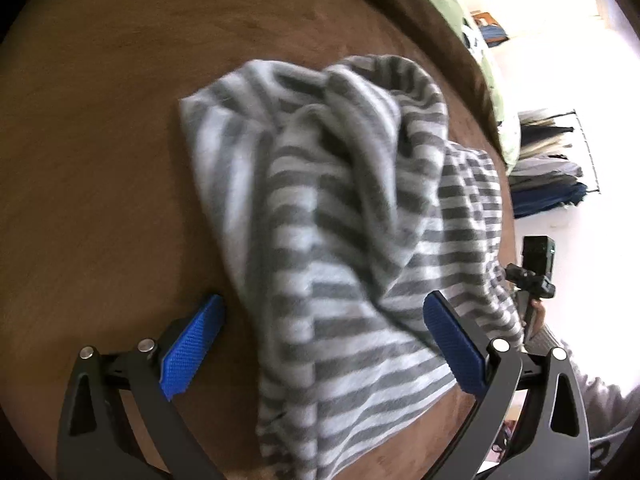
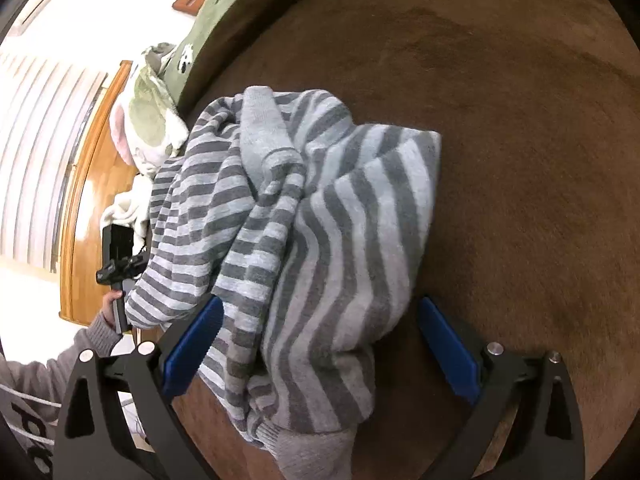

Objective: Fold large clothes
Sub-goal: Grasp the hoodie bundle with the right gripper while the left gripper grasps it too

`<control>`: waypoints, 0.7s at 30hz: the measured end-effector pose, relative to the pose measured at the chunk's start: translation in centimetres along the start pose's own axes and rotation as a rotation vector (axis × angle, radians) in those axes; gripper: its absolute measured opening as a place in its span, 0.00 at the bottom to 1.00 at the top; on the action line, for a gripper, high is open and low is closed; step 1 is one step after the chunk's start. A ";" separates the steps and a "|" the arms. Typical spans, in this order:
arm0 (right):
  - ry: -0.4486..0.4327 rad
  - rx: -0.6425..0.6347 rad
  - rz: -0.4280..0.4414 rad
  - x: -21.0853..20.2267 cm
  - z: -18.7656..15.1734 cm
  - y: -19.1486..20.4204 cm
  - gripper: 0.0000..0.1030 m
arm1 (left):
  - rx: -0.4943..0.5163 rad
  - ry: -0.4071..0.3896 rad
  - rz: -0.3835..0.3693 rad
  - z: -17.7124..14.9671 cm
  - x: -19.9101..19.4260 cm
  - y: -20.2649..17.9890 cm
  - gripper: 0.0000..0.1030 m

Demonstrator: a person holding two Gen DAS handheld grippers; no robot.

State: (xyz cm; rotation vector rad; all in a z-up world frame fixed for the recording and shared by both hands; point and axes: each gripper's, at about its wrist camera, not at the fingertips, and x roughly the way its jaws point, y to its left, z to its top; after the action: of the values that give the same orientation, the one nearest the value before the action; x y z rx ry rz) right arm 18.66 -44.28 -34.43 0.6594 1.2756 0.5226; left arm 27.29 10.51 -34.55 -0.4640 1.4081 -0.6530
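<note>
A grey-and-white striped sweater [image 1: 320,208] lies crumpled in a heap on a brown plush surface [image 1: 100,140]. My left gripper [image 1: 322,302] is open, its blue pads [image 1: 192,344] standing wide on either side of the sweater's near part. In the right wrist view the same sweater [image 2: 304,216] is bunched, with a plain grey cuff [image 2: 312,452] at the near edge. My right gripper [image 2: 320,304] is open too, straddling the heap without pinching it. Each view shows the other gripper at the sweater's side [image 1: 536,268] [image 2: 118,256], held by a hand [image 2: 110,304].
A green blanket [image 1: 452,4] runs along the far edge of the brown surface. A rack of hanging dark clothes [image 1: 552,160] stands beyond it. A plush toy [image 2: 148,120] and wooden furniture [image 2: 92,184] sit past the left edge in the right wrist view.
</note>
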 end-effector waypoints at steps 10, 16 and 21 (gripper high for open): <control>0.053 -0.083 0.039 3.6 2.2 3.8 0.94 | 0.024 0.048 -0.080 2.3 3.0 -1.9 0.94; 0.074 -0.122 0.049 4.9 3.1 5.7 0.94 | 0.092 0.088 -0.109 1.9 4.2 -3.8 0.94; 0.073 -0.108 0.028 5.7 3.5 6.3 0.94 | 0.084 0.079 -0.092 2.1 5.2 -4.7 0.94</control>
State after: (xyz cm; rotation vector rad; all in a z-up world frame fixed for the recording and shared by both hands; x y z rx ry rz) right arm 23.36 -36.42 -33.39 0.5728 1.2985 0.6389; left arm 28.90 3.37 -35.13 -0.4424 1.4341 -0.8094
